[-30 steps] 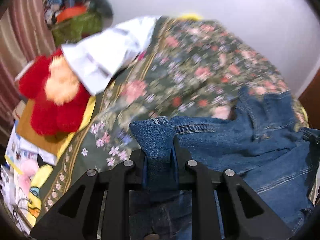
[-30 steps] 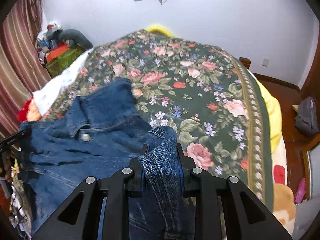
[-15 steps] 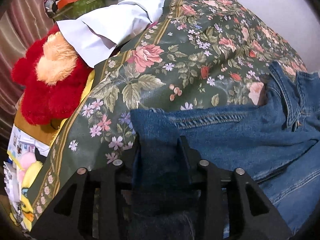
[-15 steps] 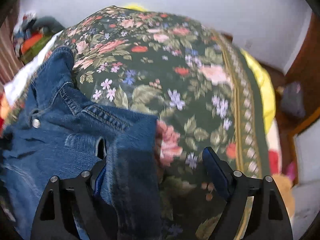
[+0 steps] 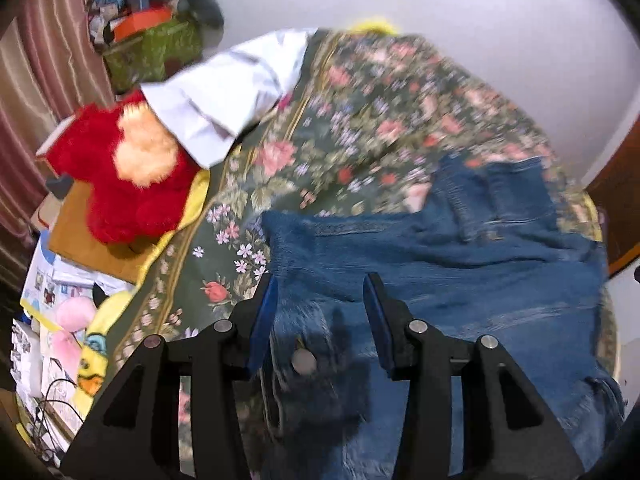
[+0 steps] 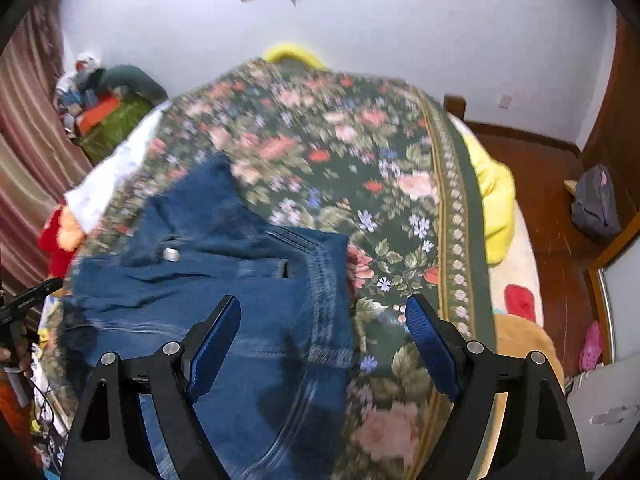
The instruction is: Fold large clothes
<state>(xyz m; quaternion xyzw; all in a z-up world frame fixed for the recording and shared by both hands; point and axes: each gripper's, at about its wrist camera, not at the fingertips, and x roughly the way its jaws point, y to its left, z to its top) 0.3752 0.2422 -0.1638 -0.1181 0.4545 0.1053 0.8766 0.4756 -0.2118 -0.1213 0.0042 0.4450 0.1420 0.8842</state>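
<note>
Denim jacket (image 5: pixel 460 264) is lying flat on the floral bedspread (image 5: pixel 360 120), folded edge facing the far wall, collar sitting on the far side of it. A metal button (image 6: pixel 172 255) is showing near the collar in the right wrist view.

Left hand-held gripper (image 5: pixel 320 304) is hovering over the jacket's left corner, jaws opening. Blue pads (image 5: pixel 264 316) are standing clear of the cloth on both sides; denim is lying below and between them, not pinched. Second metal button (image 5: pixel 303 361) is showing on the jacket right under this gripper.

Right hand-held gripper (image 6: pixel 322 328) is hanging over the jacket's right edge, spread wide, nothing clamped. Its inner pad (image 6: pixel 214 344) is sitting above denim, its outer pad (image 6: pixel 432 348) above bare bedspread just beside the jacket's hem.

Relative to the jacket:
- white cloth (image 5: pixel 224 96) is lying at the bedspread's far-left edge, well apart
- red plush toy (image 5: pixel 124 172) is sitting left of it, off the bedspread, touching the white cloth
- yellow blanket (image 6: pixel 492 200) is poking out from under the bedspread on the right side
- grey bag (image 6: pixel 596 204) is on the wooden floor (image 6: pixel 532 168) further right

Both views are motion-blurred; fine jacket detail can't be read.
</note>
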